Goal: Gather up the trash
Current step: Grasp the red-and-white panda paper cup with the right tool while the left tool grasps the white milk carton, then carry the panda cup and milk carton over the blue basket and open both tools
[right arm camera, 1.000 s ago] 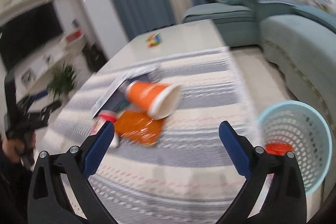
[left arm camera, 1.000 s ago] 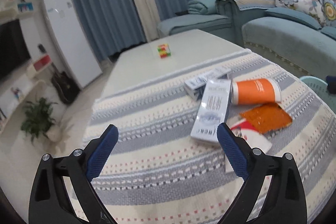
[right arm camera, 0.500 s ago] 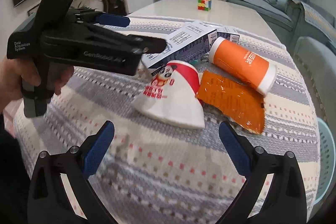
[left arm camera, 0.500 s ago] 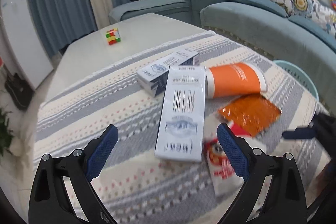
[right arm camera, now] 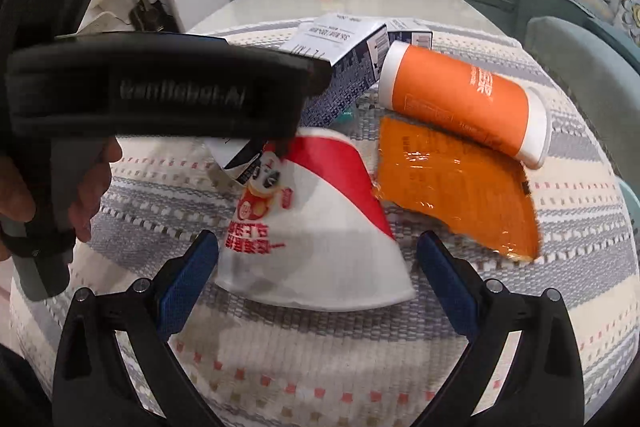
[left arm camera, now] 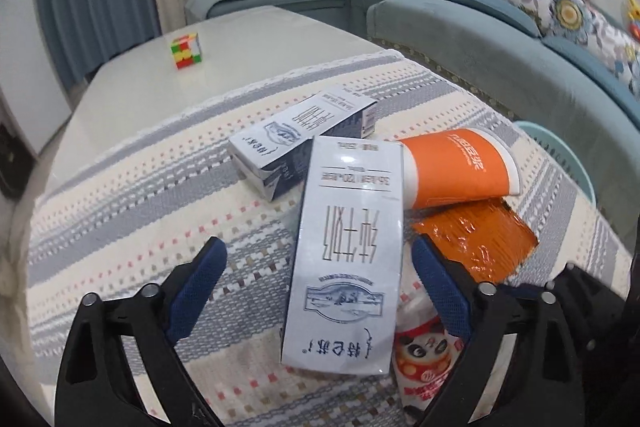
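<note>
White carton (left arm camera: pixel 347 251) lies between the spread left hand-held gripper (left arm camera: pixel 316 279) fingers.

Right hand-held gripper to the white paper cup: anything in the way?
Nothing visible. The right hand-held gripper is open, and the flattened white paper cup lies right at its fingertips on the striped cloth. The left hand-held gripper hovers beyond it.

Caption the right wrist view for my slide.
Open right gripper straddles a flattened paper cup on the striped cloth, beside an orange wrapper.
</note>
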A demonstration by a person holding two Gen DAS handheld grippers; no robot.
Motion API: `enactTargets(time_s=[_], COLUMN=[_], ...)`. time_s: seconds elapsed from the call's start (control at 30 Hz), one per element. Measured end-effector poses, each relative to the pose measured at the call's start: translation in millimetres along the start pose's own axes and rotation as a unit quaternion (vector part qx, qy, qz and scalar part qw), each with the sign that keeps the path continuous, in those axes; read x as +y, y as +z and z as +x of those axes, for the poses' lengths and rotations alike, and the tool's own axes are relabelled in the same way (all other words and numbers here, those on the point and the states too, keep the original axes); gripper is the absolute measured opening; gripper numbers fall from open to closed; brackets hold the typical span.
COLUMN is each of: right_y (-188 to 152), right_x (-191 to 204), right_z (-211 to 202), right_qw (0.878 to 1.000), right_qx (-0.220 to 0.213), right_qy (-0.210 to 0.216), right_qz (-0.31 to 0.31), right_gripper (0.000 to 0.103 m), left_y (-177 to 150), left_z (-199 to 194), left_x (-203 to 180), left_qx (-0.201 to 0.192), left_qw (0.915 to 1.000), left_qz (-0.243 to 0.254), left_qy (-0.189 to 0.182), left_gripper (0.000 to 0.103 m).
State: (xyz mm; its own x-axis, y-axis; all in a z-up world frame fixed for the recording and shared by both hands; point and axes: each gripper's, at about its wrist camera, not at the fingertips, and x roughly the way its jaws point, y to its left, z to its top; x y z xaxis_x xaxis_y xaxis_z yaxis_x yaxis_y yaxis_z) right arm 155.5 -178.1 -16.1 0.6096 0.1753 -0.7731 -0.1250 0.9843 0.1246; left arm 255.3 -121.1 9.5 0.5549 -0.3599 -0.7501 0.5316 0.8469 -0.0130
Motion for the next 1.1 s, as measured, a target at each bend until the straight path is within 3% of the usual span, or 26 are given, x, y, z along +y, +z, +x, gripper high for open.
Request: enactTargets(time_s=[0.07,0.17,0.2,0.23,0.27,0.4,1.1], right_y=[2,5,5,7,7,6,5], right_x=[-2,-4,-6,-6,-3,4,-1], right_z=[-2,0,2,4,4,0,-48], right_qw=[1.0,1.0,1.0,1.0,1.0,0.999,0.997], right_qx=[-0.009,-0.009,-0.006,-0.004,-0.005,-0.009,-0.065], right_qy=[-0.003,0.002,0.009,0.012,0.012,0.032,0.029], right_qz=[0.012,0.02,0.021,0.021,0.018,0.011,-0.005], right_gripper=[0.095,0.095,0.094,0.082,0.082,0.08,0.08], left_y=[0,-1,-1,-2,-1,-1,23], left_z=[2,5,6,7,7,2,-71], left_x=[3,6,7,9,11,17,4], left_qx=[0.003,0.006,0.008,0.011,0.011,0.002,-0.091], left_qw=[1.0,0.9999,0.9998,0.9997,0.9995,0.9982,0.9947], left_qz=[-0.005,-0.011,-0.012,-0.018,-0.025,-0.055,-0.047], left_qy=[-0.004,-0.011,-0.011,-0.013,-0.016,-0.022,-0.002], left_gripper=[0.086,0.075,0.065,0.055,0.052,0.052,0.051])
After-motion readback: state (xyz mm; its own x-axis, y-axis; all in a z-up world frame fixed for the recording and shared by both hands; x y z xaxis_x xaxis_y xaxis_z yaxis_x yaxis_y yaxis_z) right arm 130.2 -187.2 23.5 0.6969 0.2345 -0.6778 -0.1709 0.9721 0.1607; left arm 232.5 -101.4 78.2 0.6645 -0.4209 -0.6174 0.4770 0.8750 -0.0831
